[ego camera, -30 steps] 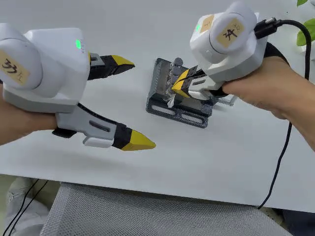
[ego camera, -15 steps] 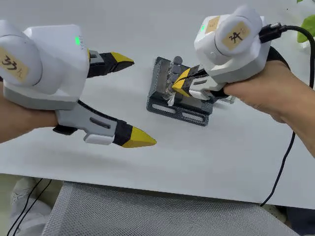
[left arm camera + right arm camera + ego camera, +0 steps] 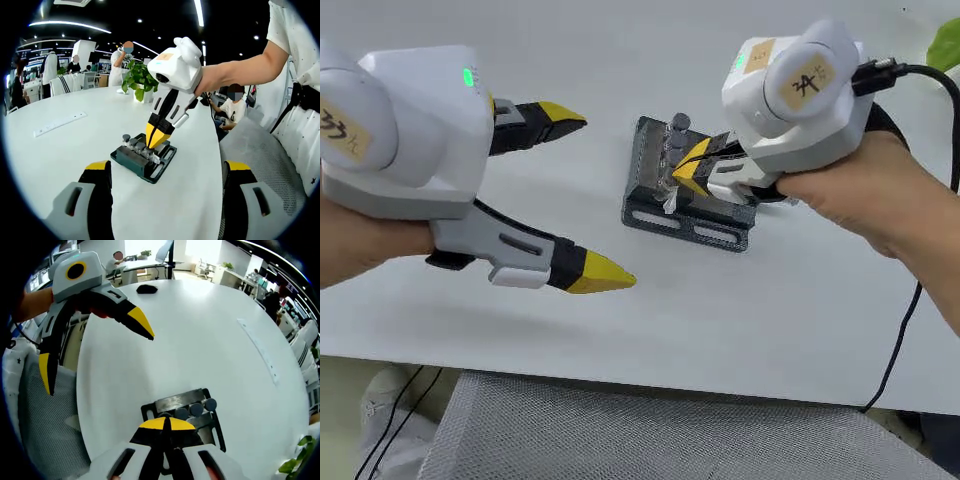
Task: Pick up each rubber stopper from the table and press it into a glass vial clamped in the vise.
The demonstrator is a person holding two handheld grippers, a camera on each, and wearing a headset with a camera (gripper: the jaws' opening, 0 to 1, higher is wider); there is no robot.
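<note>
Handwritten "33" was read on a tan sticker point(image 3: 342, 128) stuck to the body of the left gripper point(image 3: 606, 200), well left of the vise point(image 3: 665, 218). On the right gripper point(image 3: 682, 173), just right of the vise, a second tan sticker point(image 3: 810, 80) was marked with what looked like "34". Nothing else could be read.

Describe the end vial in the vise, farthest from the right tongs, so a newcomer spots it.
On the white table sits a dark grey vise clamping a row of glass vials. The end vial stands at the row's far end from the person, capped with a dark stopper. Unlike its neighbours, it has a vial on one side only, farthest from the right tongs.
</note>
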